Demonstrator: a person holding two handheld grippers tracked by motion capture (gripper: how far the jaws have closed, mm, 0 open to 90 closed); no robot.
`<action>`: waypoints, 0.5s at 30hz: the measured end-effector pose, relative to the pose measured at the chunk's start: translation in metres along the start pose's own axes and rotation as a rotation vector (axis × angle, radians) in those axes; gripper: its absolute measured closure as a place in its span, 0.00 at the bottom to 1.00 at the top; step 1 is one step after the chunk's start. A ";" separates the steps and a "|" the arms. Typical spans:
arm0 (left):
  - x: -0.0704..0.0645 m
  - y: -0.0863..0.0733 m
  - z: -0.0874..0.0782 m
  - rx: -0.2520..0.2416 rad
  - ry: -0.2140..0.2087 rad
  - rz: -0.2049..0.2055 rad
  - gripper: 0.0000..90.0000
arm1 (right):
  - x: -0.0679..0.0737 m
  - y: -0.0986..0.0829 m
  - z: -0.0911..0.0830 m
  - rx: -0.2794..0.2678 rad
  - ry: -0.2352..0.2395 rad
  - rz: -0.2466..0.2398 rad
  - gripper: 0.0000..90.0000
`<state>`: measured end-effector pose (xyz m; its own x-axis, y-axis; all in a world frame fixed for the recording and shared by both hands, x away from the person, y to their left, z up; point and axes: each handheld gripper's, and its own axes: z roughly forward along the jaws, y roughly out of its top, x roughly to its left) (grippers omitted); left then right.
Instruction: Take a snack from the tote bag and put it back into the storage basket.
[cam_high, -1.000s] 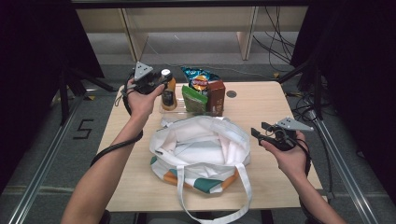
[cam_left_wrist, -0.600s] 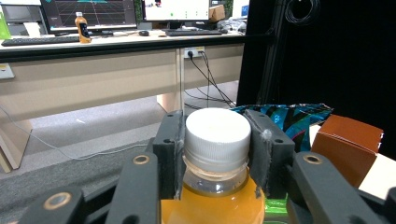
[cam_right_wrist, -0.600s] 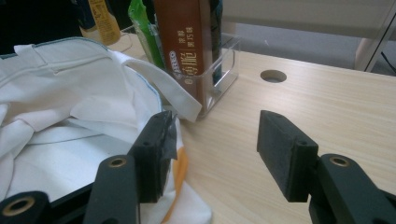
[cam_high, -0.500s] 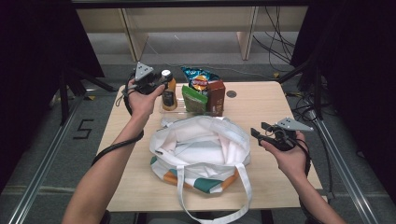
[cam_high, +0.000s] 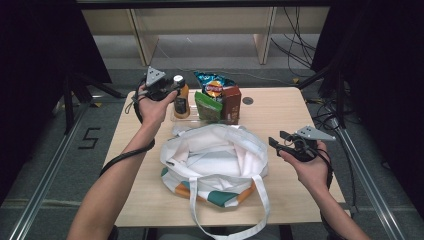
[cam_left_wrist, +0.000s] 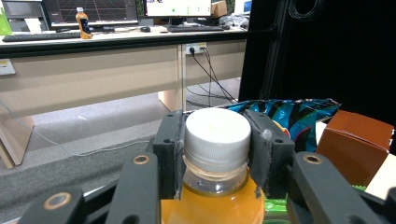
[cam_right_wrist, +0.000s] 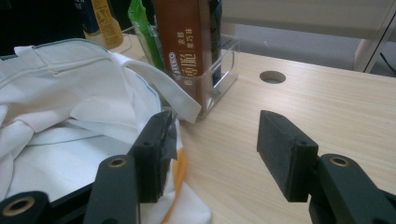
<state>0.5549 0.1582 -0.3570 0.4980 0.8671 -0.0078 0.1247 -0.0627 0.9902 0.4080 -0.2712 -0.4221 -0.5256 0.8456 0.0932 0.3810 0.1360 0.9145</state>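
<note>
Left gripper (cam_left_wrist: 215, 154) clamping the cap of the orange bottle (cam_high: 181, 99), standing in the clear tray (cam_high: 227, 120) behind the bag (cam_high: 215, 160). Right gripper (cam_right_wrist: 215, 154) hovering wide open, holding nothing. Risking slip off the smooth cap, or dragging neighbouring snacks over. Counting: one bottle, one chip bag (cam_high: 214, 85), one brown box (cam_high: 231, 102), one green packet (cam_high: 206, 106).

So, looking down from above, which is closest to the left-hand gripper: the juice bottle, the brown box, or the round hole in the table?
Going by the high view, from the left gripper:
1. Orange juice bottle, held at its cap between the jaws.
2. Brown box, standing in the clear tray, to the bottle's right.
3. Round hole in the tabletop, farther right, past the box.
</note>
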 end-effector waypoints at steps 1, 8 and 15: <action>0.000 0.000 0.000 0.000 0.000 0.004 0.65 | 0.000 0.000 0.000 0.000 -0.001 0.006 0.52; 0.000 -0.002 0.002 0.010 0.004 -0.002 0.65 | -0.001 0.000 0.000 -0.010 -0.001 -0.009 0.52; 0.002 -0.006 0.004 0.024 0.009 -0.003 0.65 | 0.000 0.000 0.000 0.000 -0.001 0.007 0.52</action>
<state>0.5584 0.1578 -0.3640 0.4896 0.8719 -0.0091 0.1470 -0.0722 0.9865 0.4078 -0.2710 -0.4219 -0.5223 0.8469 0.0992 0.3847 0.1302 0.9138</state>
